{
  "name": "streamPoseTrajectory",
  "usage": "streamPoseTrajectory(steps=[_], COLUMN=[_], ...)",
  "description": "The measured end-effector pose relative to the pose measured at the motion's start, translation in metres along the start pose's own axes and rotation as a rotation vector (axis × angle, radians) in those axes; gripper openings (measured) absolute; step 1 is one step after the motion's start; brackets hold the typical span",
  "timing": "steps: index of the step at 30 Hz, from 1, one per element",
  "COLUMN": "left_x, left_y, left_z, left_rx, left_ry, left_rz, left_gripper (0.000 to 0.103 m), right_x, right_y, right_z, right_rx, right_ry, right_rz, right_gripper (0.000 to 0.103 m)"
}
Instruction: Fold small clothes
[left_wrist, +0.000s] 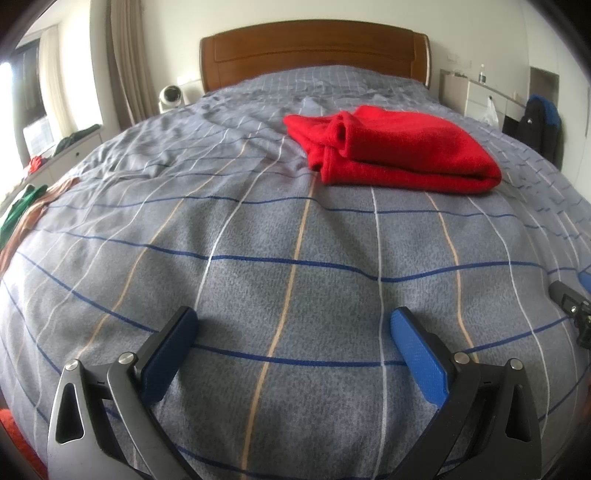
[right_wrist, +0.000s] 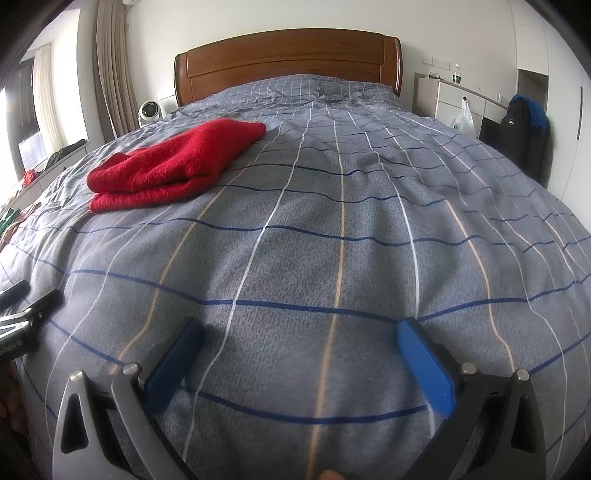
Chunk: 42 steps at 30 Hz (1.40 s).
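Your bed (left_wrist: 288, 258) wore a grey checked cover, rumpled toward the wooden headboard (left_wrist: 314, 48). On it lay a folded red garment (left_wrist: 399, 151). Green and tan clothes (left_wrist: 26, 210) sat at its left edge.

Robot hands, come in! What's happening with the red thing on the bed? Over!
Left hand-held gripper open, empty. Right hand-held gripper open, empty. Red garment folded on bed, untouched. Nothing in the way.

Grey checked bedspread (left_wrist: 258, 229), wooden headboard (left_wrist: 314, 51), beige curtain (left_wrist: 122, 62), white drawers (right_wrist: 461, 99), pale walls.
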<state>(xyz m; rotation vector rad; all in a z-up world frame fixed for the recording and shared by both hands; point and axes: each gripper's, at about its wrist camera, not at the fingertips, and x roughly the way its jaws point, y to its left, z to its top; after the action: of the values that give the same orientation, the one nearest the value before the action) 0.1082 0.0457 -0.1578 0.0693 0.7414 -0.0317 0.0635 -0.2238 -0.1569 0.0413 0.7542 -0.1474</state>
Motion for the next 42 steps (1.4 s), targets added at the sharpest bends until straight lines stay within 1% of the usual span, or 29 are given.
streamPoseTrajectory(steps=[4, 8, 19, 25, 31, 42], left_x=[0.001, 0.001, 0.004, 0.001, -0.001, -0.001], left_y=[0.0, 0.003, 0.015, 0.012, 0.01, 0.01], left_z=[0.002, 0.003, 0.011, 0.01, 0.007, 0.006], left_rx=[0.003, -0.003, -0.033, -0.023, -0.011, -0.015], left_ry=[0.021, 0.044, 0.154, 0.164, 0.146, 0.135], left_rz=[0.001, -0.017, -0.107, -0.099, -0.082, -0.083], left_gripper=[0.103, 0.103, 0.103, 0.103, 0.103, 0.103], right_x=[0.002, 0.002, 0.004, 0.007, 0.006, 0.006], right_y=[-0.001, -0.002, -0.004, 0.0, 0.001, 0.001], right_z=[0.001, 0.0, 0.0, 0.003, 0.002, -0.001], right_rx=[0.011, 0.016, 0.023, 0.007, 0.006, -0.001], right_ry=[0.008, 0.009, 0.041, 0.06, 0.056, 0.06], right_rz=[0.009, 0.015, 0.025, 0.012, 0.011, 0.008], right_gripper=[0.103, 0.103, 0.103, 0.103, 0.103, 0.103])
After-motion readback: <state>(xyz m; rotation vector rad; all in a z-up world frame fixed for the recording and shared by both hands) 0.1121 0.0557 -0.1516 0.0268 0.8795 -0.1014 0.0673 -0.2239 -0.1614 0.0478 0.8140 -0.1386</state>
